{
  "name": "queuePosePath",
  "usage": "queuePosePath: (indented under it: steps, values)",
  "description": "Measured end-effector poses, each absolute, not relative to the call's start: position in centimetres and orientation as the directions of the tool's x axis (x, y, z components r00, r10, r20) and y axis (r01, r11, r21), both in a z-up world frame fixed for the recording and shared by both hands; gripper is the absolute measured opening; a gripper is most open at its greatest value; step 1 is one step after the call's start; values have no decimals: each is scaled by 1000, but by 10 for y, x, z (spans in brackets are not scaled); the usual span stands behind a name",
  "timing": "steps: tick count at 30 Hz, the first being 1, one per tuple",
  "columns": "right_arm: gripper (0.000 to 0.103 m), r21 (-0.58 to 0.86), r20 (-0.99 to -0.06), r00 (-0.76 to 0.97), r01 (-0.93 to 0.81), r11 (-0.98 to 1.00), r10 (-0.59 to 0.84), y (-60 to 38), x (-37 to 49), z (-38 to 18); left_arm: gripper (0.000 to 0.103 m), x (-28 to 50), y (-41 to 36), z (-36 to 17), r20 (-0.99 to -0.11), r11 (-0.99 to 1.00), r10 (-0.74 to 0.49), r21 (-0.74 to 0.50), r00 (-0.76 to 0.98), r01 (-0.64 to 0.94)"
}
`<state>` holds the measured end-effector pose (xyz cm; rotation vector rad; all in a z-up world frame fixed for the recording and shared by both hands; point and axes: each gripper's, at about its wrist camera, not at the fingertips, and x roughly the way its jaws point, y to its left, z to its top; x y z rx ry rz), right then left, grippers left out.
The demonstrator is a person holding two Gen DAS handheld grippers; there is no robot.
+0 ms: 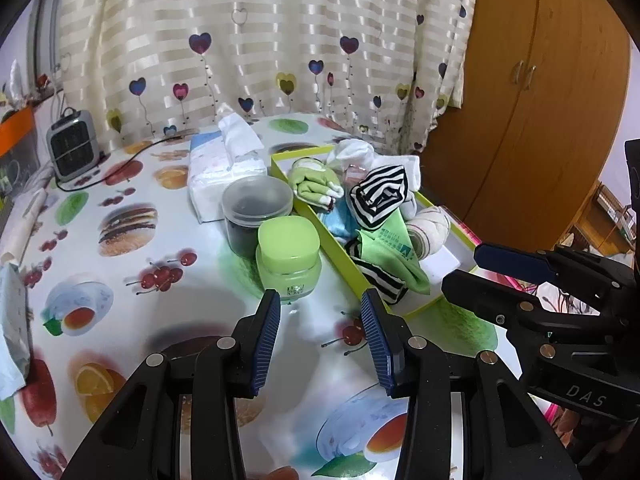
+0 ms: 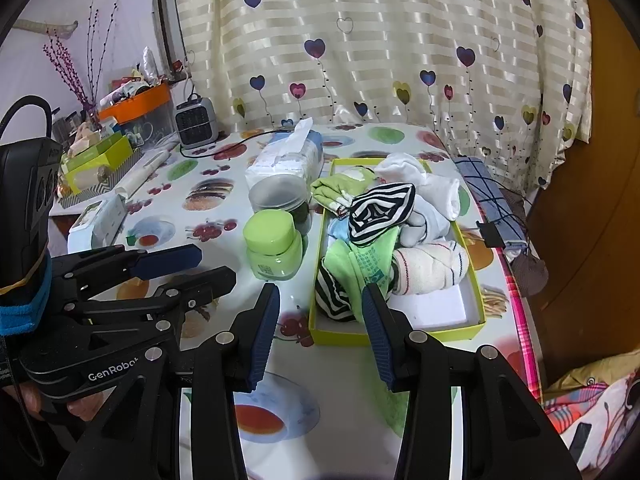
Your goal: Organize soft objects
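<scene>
Fruit-print counter (image 2: 224, 168), socks (image 2: 384, 208) heaped in green box (image 2: 400, 336). Both tongs, left (image 1: 320, 332) and right (image 2: 320, 328), wide apart, empty. Risk: bumping green jar (image 2: 272, 248) beside box.

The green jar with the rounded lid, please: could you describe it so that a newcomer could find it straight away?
Start at the yellow-green box of socks on the fruit-print table. Just outside its left wall stand two containers; the green jar is the nearer one, in front of the clear tub with dark contents. Its opaque lime lid and pale green glass body set it apart.
</scene>
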<state>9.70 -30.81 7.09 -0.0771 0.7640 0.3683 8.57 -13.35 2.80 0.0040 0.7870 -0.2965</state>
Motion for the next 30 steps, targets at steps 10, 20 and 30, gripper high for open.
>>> queuePosePath:
  steps: [10,20,30]
  values:
    - [44,66,-689,661,-352,934,298,-308,98,70,41,87,-134,28,-698,958,-262,-106,667,265]
    - [44,66,-689,661,-352,934,298,-309,99,69,41,88,-137,26,-699,956,-269,-110,662,272]
    - [44,66,-689,660,-352,934,298,-310,99,70,41,87,-140,23,-703,954,-274,-113,656,277]
